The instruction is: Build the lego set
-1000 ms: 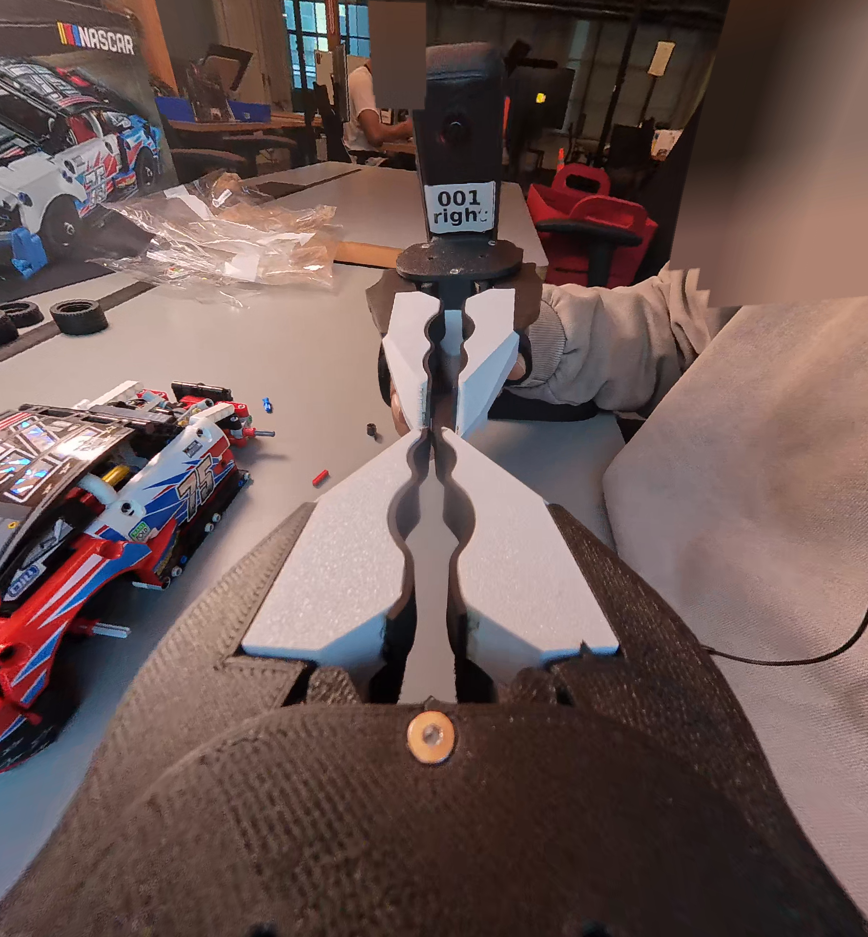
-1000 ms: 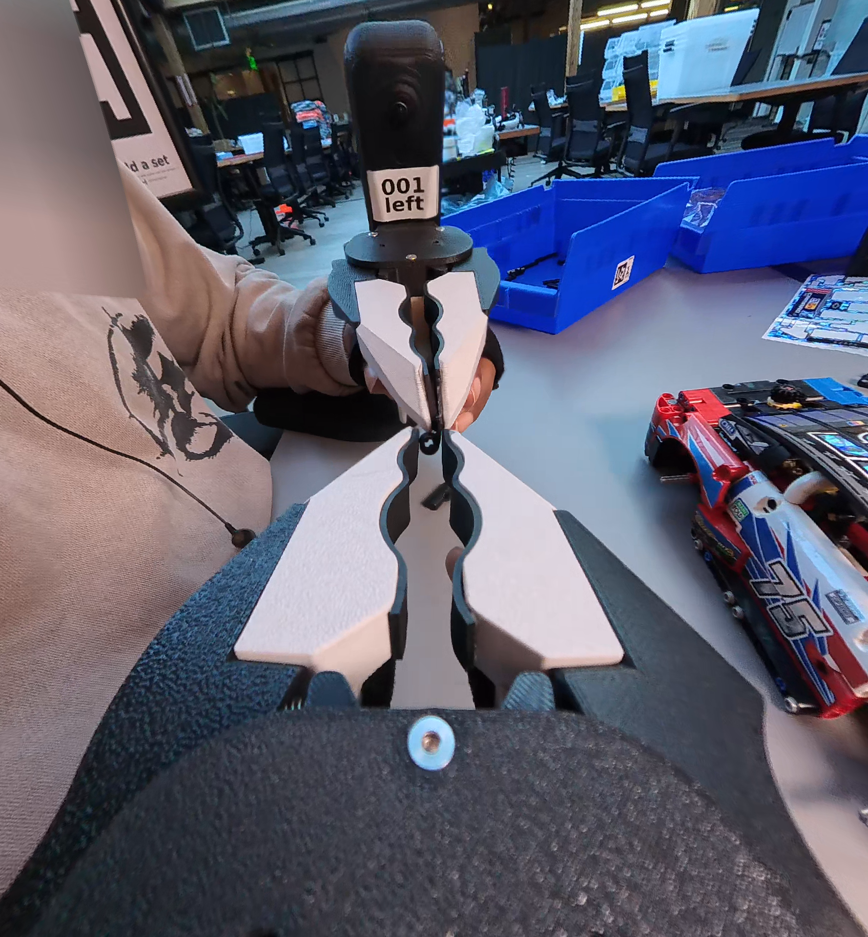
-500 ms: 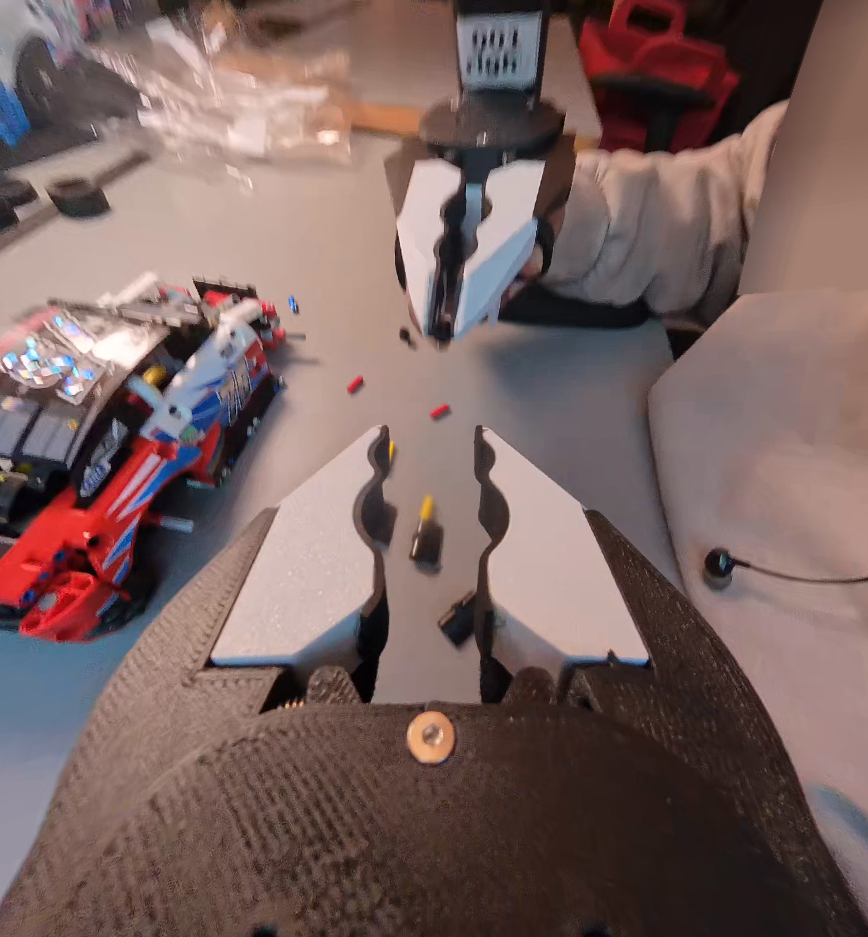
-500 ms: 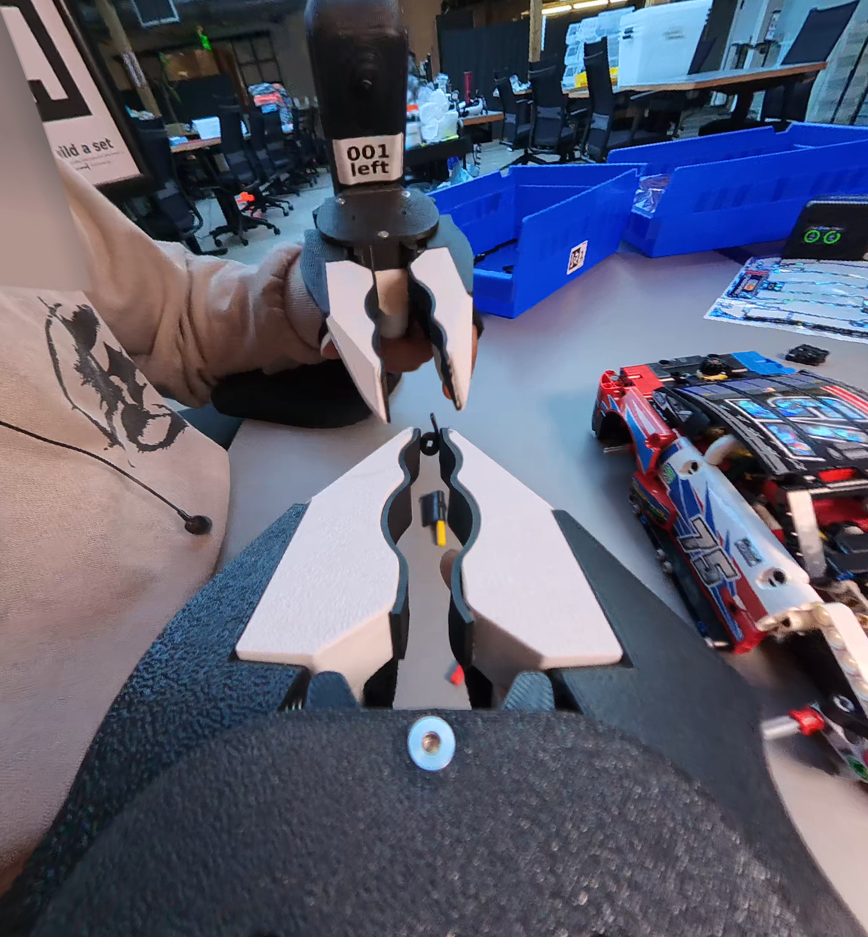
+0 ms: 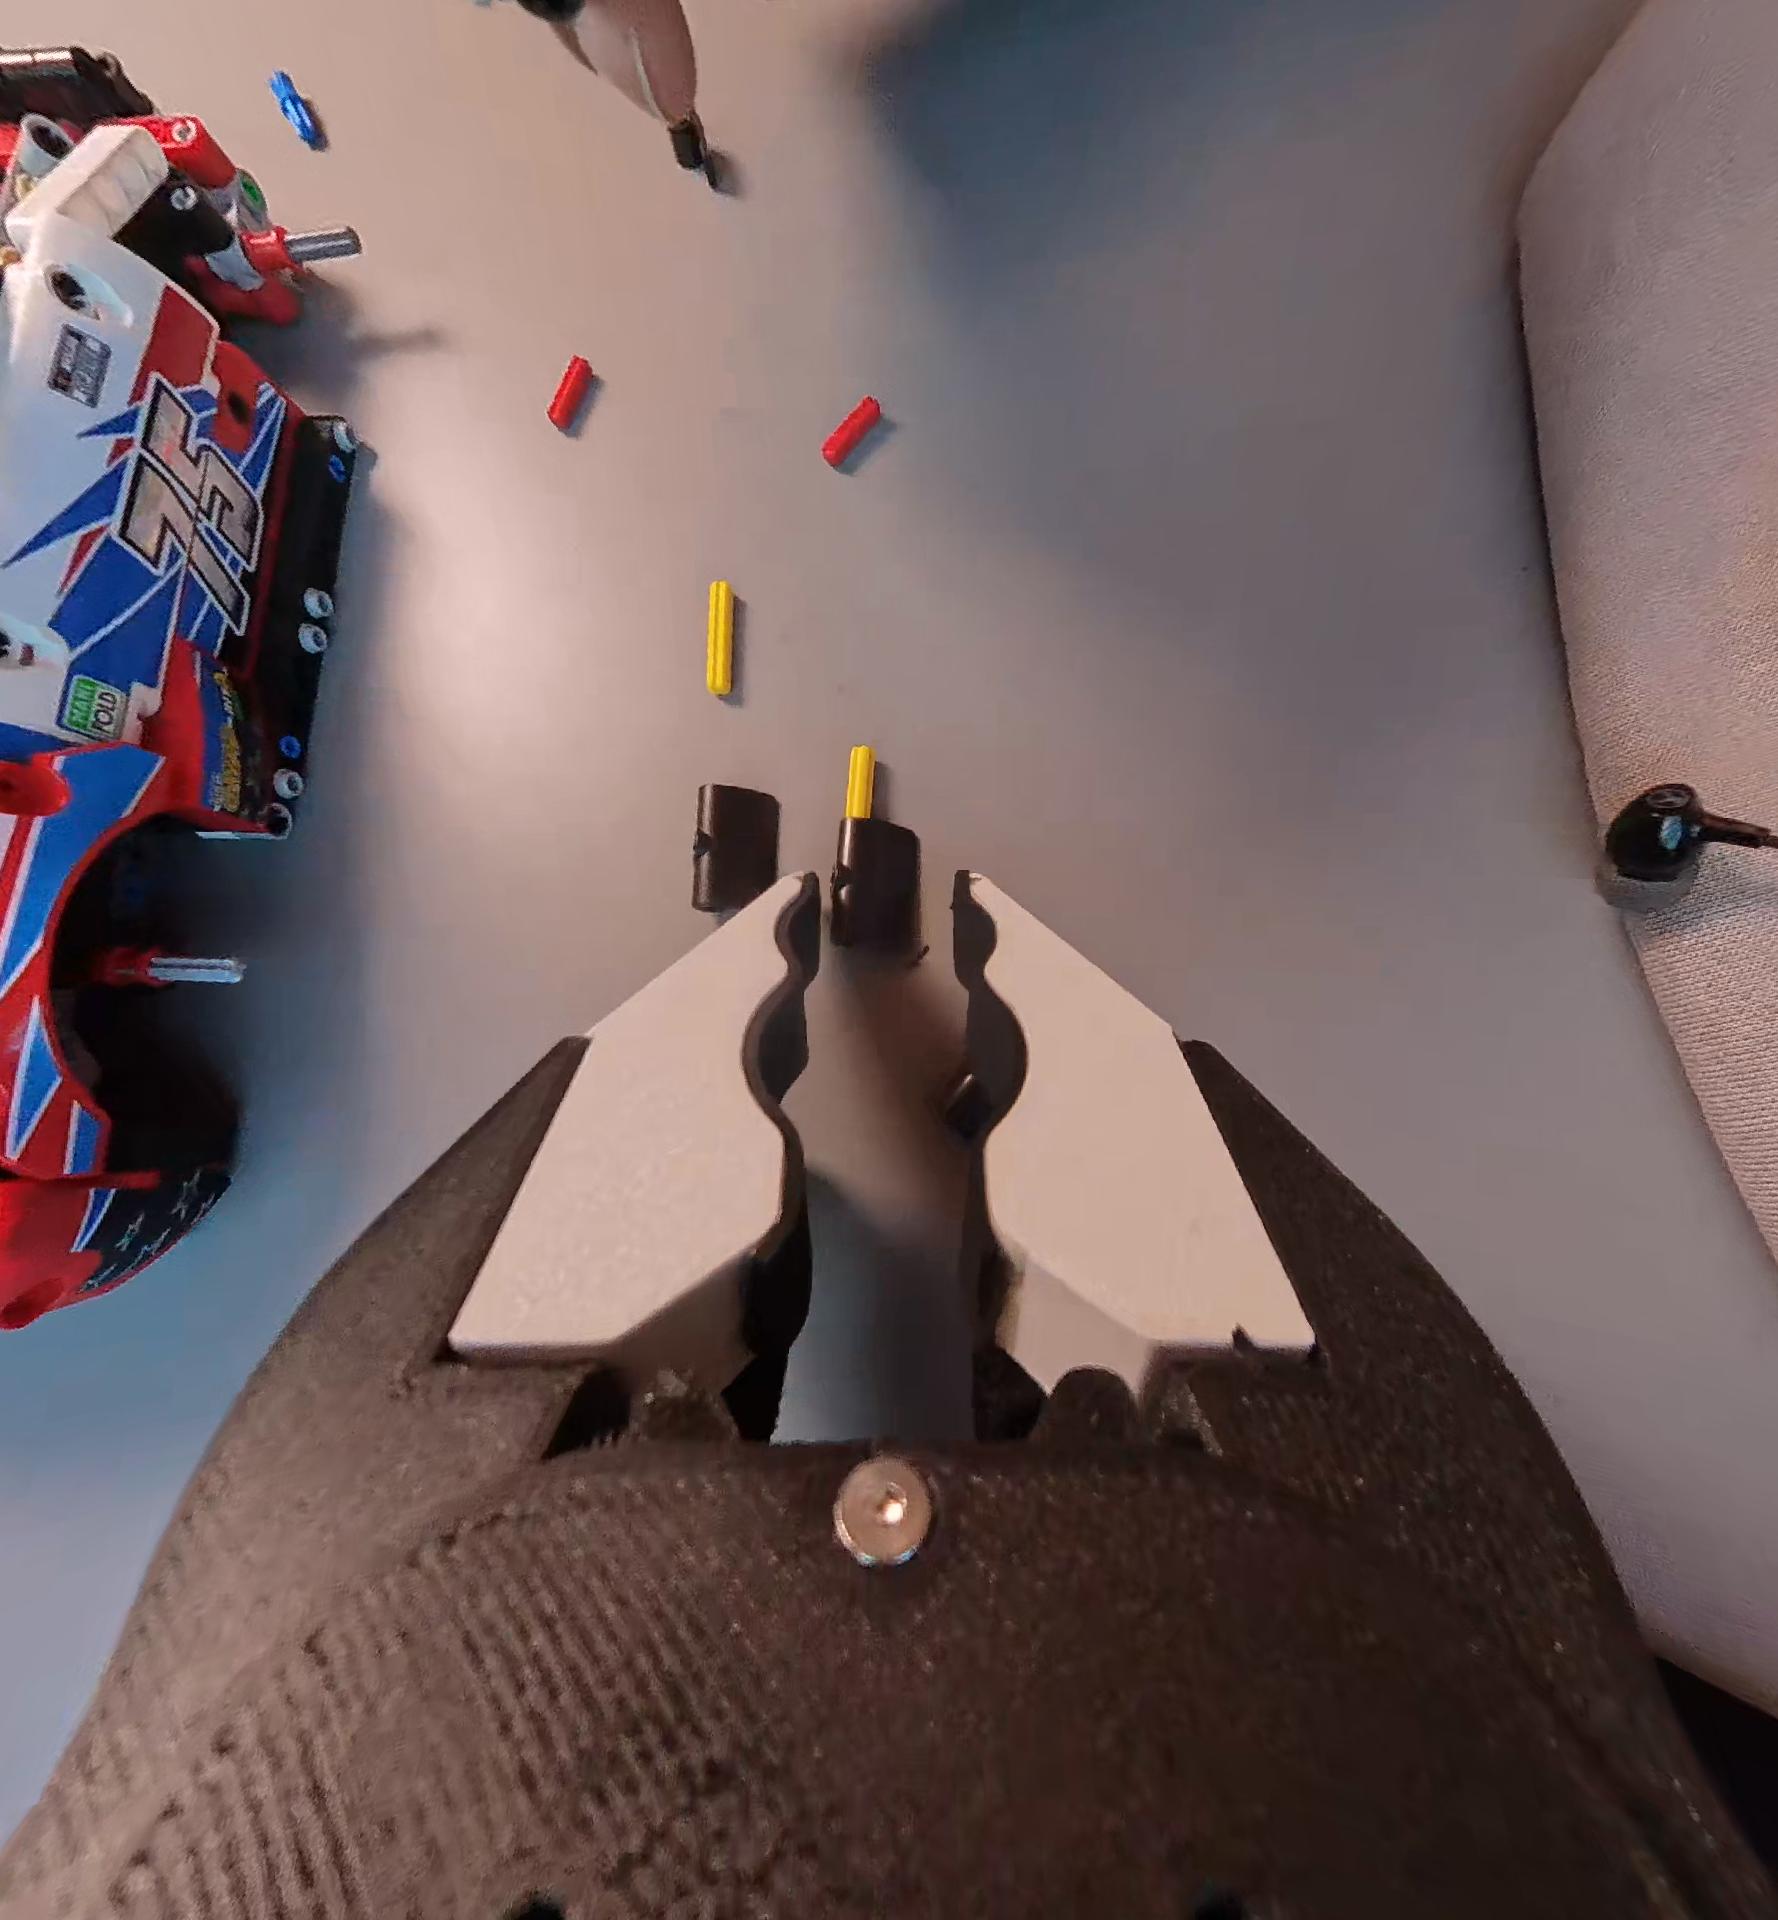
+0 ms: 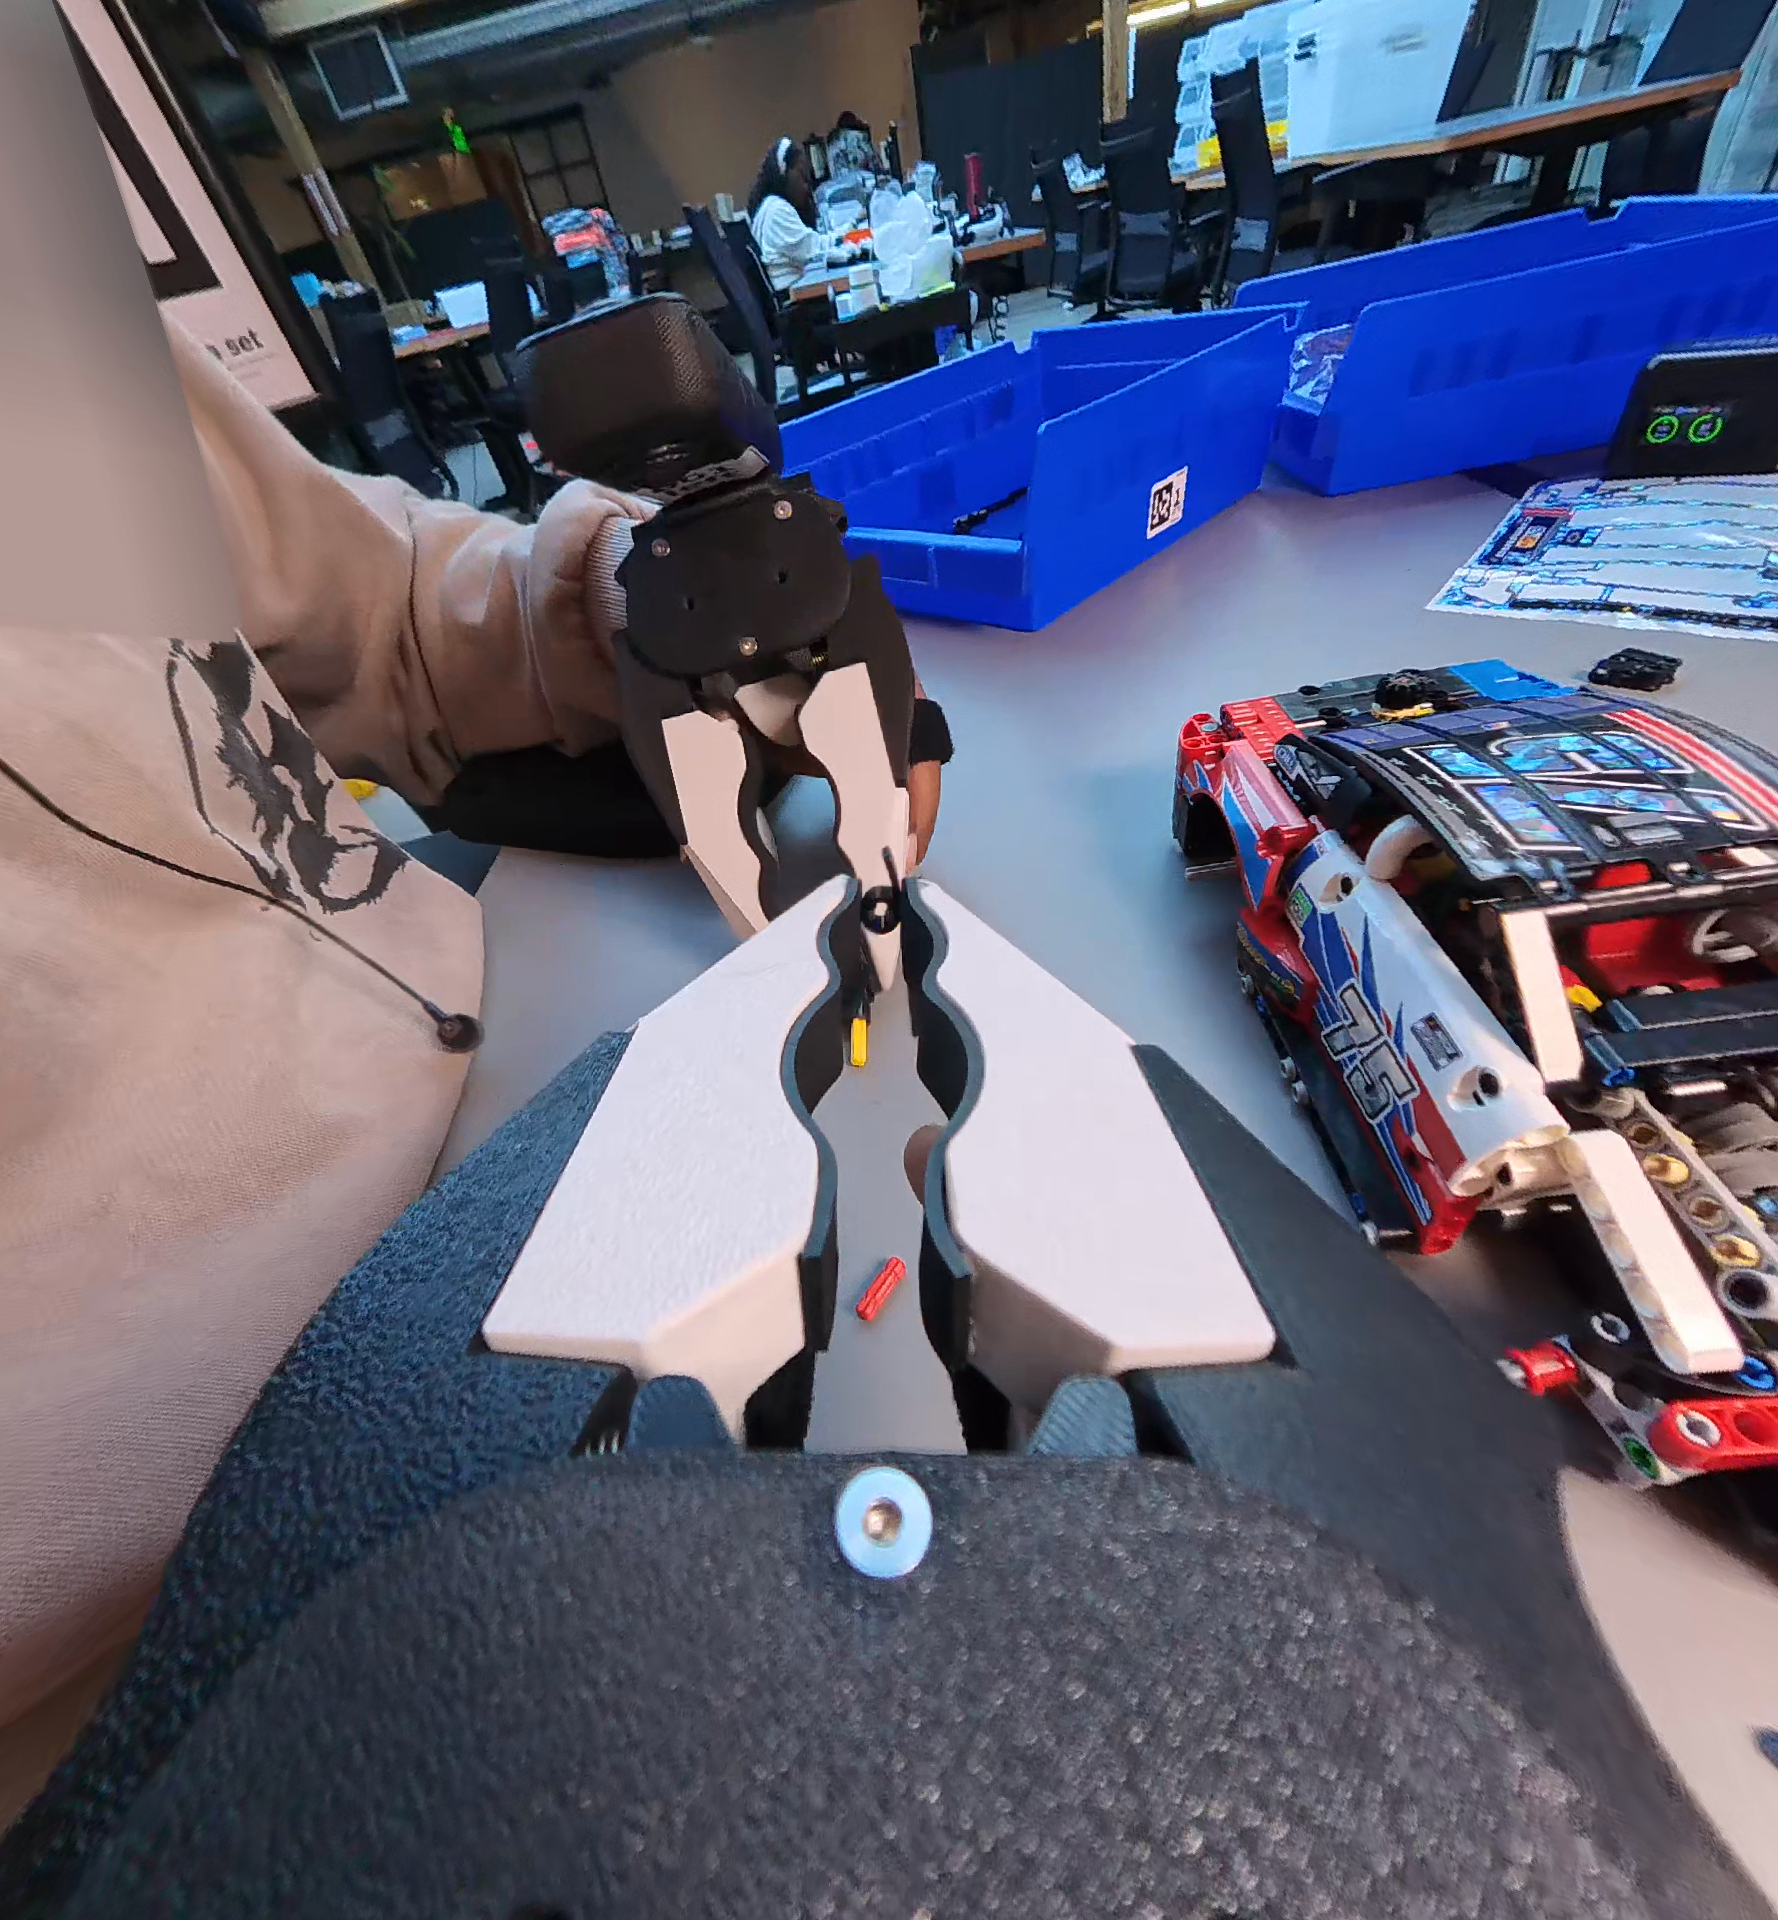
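Grey table (image 5: 1228, 499) fills the room's near side, with the lego car (image 5: 85, 623) on the left and small red, yellow and black pieces near it. Left gripper (image 5: 885, 883) hangs spread wide over a black piece with a yellow pin (image 5: 872, 873), not touching it. Right gripper (image 6: 877, 894) is clenched on what looks like a tiny black ring piece (image 6: 877, 910), though it's too small to be sure.

Site: open-plan workshop/office | evid: rows of long desks (image 6: 1467, 114) w/ black office chairs (image 6: 1139, 223) | blue parts bins (image 6: 1061, 457) on grey worktable (image 6: 1051, 727) | person seated at bkgd desk (image 6: 786, 234)
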